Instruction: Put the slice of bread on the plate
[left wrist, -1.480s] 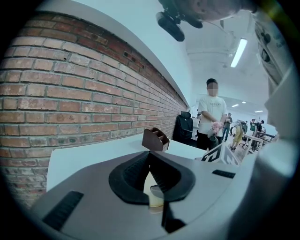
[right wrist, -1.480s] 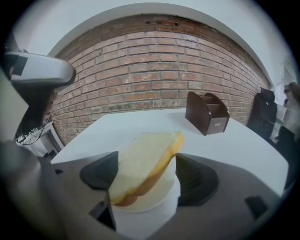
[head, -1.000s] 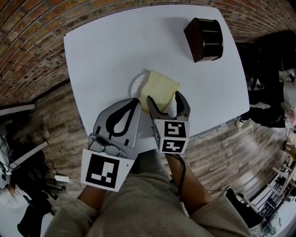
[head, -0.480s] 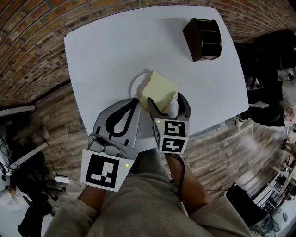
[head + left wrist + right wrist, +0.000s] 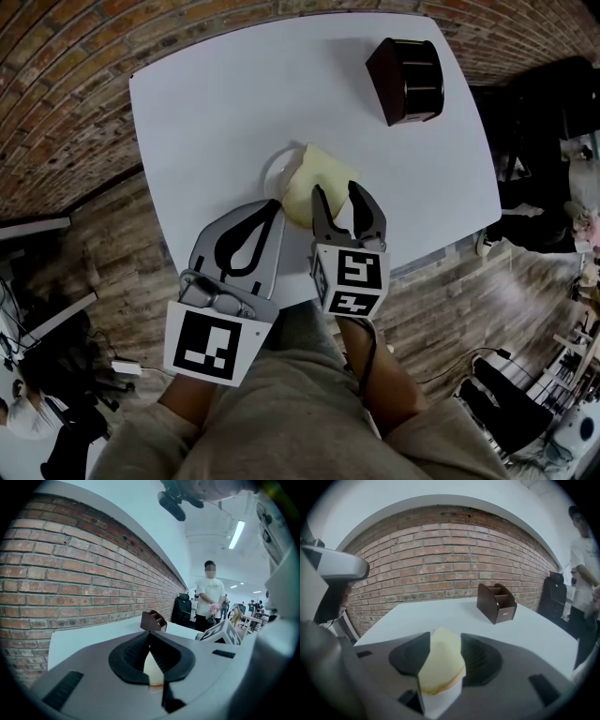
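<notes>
One slice of bread [image 5: 439, 667], pale and soft, is pinched at its near edge between the pads of the right gripper [image 5: 337, 197], whose jaws have just been closing onto it. It bows over the near side of the plate [image 5: 271, 171]; whether its far end rests there is hard to tell. Light, floppy, easy to tear or crush, I'd say, so a gentle hold by the crust and a slow lay-down look wisest. The left gripper [image 5: 274, 206], jaws pressed together on nothing, waits just beside the plate. Well beyond the plate stands a brown holder [image 5: 406, 80].
</notes>
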Available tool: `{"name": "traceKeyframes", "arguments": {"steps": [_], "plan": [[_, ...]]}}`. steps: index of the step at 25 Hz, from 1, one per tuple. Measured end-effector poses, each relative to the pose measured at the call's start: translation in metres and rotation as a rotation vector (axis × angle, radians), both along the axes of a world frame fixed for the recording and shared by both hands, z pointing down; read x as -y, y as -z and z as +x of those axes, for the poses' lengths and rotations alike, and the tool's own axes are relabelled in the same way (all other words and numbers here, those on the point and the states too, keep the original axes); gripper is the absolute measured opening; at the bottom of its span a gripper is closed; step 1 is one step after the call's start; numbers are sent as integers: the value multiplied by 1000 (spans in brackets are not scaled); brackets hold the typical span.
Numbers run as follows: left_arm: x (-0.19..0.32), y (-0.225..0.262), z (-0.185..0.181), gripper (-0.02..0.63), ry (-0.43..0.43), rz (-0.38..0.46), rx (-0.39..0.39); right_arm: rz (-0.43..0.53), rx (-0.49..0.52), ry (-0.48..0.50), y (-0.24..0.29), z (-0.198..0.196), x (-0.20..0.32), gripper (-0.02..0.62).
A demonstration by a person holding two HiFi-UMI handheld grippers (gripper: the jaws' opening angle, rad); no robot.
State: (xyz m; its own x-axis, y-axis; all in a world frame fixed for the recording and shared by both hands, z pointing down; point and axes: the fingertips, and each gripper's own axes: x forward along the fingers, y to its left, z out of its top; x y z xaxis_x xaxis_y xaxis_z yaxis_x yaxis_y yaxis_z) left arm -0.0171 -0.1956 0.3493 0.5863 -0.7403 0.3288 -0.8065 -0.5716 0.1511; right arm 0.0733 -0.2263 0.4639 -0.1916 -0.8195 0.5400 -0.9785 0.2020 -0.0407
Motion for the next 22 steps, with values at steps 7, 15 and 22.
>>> {"name": "traceKeyframes", "arguments": {"steps": [7,15,22], "plan": [[0,3,4,9,-15,7,-6,23,-14,-24,11,6,-2,8],[-2,7,7,9,-34,16,-3,130,-11,-3,46,1,-1,6],[-4,13,9,9,-40,33,-14,291,-22,66,112,-16,-20,6]]}}
